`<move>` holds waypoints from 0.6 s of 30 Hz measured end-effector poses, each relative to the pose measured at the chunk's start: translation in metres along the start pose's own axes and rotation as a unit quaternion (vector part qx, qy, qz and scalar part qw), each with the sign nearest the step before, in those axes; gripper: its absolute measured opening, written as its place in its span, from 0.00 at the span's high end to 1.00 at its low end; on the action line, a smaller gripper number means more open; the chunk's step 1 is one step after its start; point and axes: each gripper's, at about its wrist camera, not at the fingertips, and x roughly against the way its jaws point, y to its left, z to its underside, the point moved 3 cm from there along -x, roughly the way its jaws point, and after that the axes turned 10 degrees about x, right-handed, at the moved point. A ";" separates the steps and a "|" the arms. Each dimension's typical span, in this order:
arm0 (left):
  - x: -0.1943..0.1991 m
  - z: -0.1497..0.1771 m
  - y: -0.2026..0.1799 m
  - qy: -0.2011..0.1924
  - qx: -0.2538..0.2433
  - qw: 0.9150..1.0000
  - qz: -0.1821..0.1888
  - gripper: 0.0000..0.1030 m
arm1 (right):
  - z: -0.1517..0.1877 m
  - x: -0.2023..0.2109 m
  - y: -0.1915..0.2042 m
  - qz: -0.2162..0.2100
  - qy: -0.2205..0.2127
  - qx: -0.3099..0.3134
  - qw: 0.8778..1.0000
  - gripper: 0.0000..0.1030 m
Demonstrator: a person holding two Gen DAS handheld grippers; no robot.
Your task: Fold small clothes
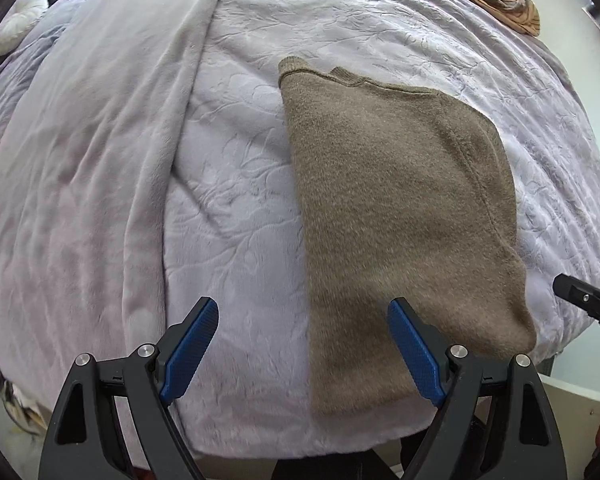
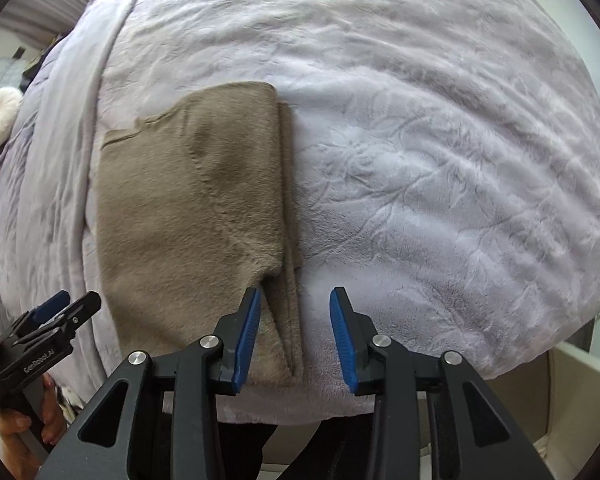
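Both views are bright with soft, even daylight; no hard shadows fall across the bed (image 1: 240, 160). In the left wrist view the light seems to come from the right, where the wall glows pale. The fisheye lens bends the bed into a dome, and black vignette rings the corners of each frame. The sweater (image 1: 400, 220) is fairly sharp there, its knit grain visible. In the right wrist view the sweater (image 2: 188, 208) looks smeared and softer, with slight blur. Faint shade sits in the blanket folds at the left of both frames. Bolt heads near the jaws catch small glints.
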 end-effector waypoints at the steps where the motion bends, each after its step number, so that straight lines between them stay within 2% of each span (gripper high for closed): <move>1: 0.004 0.002 -0.001 0.000 0.002 1.000 -0.005 0.15 | -0.001 0.003 0.002 -0.002 0.000 0.005 1.000 0.61; 5: 0.021 0.005 -0.008 -0.005 0.008 1.000 -0.006 0.15 | -0.008 0.017 0.011 0.003 0.000 0.033 0.999 0.61; 7: 0.034 0.004 -0.013 -0.013 0.004 1.000 -0.009 0.15 | -0.012 0.025 0.017 0.008 -0.005 0.046 0.999 0.55; 11: 0.056 -0.002 -0.023 -0.032 -0.003 0.999 -0.020 0.15 | -0.019 0.041 0.028 0.009 -0.014 0.065 0.998 0.50; 17: 0.079 -0.011 -0.028 -0.038 0.005 0.999 -0.022 0.15 | -0.028 0.061 0.046 0.006 -0.022 0.076 0.997 0.38; 18: 0.081 -0.011 -0.028 -0.039 0.006 0.999 -0.019 0.15 | -0.029 0.064 0.049 0.002 -0.025 0.076 0.997 0.33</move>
